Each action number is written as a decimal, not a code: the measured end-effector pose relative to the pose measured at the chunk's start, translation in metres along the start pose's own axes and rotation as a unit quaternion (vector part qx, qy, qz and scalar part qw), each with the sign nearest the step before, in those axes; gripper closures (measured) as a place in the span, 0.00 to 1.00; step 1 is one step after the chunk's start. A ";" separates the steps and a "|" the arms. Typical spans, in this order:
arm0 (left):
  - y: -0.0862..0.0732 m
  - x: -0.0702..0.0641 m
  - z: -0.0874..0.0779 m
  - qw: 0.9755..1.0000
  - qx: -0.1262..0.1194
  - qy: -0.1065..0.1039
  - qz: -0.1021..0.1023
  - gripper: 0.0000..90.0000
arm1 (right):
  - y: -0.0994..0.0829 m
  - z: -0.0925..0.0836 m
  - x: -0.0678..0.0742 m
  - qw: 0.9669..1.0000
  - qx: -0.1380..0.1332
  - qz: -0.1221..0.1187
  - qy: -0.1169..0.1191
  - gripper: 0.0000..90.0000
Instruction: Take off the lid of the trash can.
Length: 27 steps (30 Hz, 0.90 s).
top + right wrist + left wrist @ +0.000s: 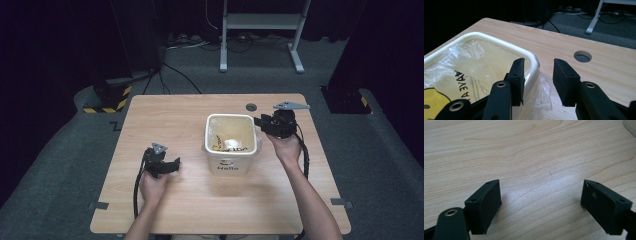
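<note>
White square plastic bin [231, 150], "Hello" printed on its front wall, stands upright near the middle of the light wooden table [200, 200]. Clear plastic bag [461, 72] with black and yellow print lines the inside, and a corner of the bag spills over the rim at the bin's right side [541, 92].

Right gripper [261, 121] sits at the bin's upper right corner, hand [286, 147] behind it, forearm coming in from the bottom right, cable trailing down the arm. In the right gripper view its 2 black jaws stand part open and straddle the rim: 1 pad [517, 77] inside the bin, the other [564, 80] outside over the loose film. Pads not pressing on anything; cannot tell whether the inner pad touches the rim.

Left gripper [172, 165] is held low over bare table, left of the bin and well apart from it, left hand [152, 187] wrapped around its body. Jaws wide open, only wood grain between them.
</note>
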State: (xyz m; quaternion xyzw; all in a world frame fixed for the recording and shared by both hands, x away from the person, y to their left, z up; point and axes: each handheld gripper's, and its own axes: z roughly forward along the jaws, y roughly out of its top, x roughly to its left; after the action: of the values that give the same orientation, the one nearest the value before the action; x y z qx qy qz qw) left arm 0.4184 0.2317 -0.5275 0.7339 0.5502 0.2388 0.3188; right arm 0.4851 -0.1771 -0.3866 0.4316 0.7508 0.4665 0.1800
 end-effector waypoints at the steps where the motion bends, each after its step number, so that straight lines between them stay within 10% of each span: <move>1: 0.000 0.000 0.000 1.000 0.000 0.000 0.000 0.19 | 0.001 0.001 0.001 1.000 0.001 -0.002 -0.001 0.68; 27: 0.000 0.000 0.000 1.000 0.000 -0.001 0.002 0.19 | 0.012 0.019 0.006 1.000 0.018 -0.013 -0.009 0.68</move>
State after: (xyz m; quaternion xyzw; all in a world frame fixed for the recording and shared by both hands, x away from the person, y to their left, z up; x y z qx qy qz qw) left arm 0.4188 0.2319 -0.5274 0.7354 0.5485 0.2388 0.3184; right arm 0.5007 -0.1596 -0.3854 0.4290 0.7632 0.4462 0.1855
